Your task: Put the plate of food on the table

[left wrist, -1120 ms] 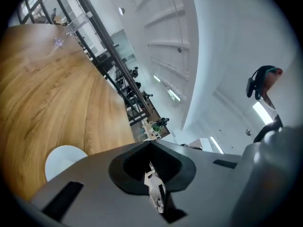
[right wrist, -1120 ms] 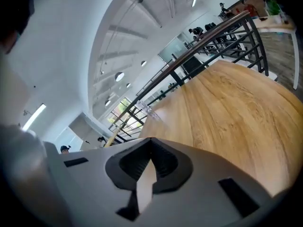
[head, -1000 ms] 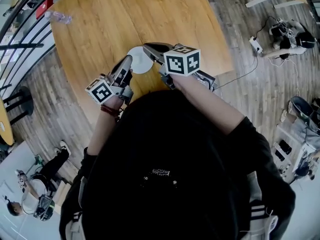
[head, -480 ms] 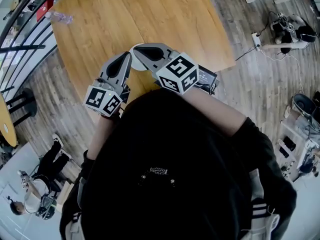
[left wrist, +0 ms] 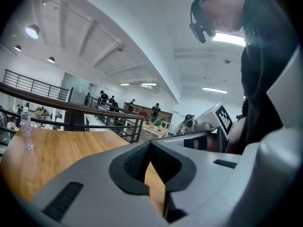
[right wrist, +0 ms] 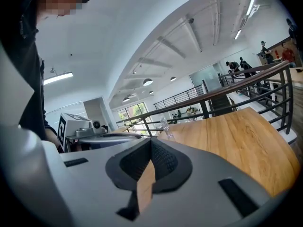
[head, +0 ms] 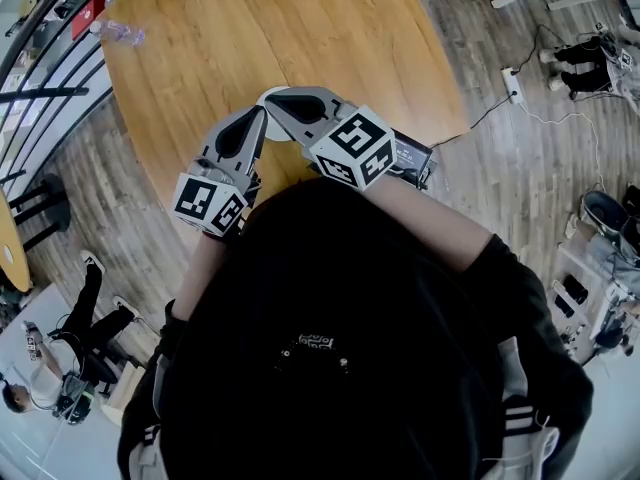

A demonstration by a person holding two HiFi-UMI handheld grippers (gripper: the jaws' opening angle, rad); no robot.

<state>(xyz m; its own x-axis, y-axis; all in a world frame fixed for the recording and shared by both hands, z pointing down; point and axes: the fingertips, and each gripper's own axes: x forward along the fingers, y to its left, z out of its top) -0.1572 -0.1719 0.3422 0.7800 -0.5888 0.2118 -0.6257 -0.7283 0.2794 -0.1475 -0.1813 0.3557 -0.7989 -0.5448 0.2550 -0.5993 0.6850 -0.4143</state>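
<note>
**Head view.**
- Left gripper [head: 257, 118] and right gripper [head: 268, 98]: tips close together over the near edge of the wooden table [head: 300, 28]. Both show larger than a second ago and have rolled, so their marker cubes face a different way.
- Plate [right wrist: 105, 137]: a second ago it lay in plain sight between the tips. Now it is almost wholly covered by the two grippers.
- Bottle [head: 120, 34]: far left corner of the table, unmoved.

**Left gripper view.**
- Jaws fully closed, tips pinched on the plate's rim.
- Plate seen edge-on, running across to the right gripper and held above the tabletop.

**Right gripper view.**
- Jaws fully closed, tips on the opposite rim.
- Plate again edge-on, reaching toward the left gripper's marker cube.
- What the plate carries cannot be made out.
</note>
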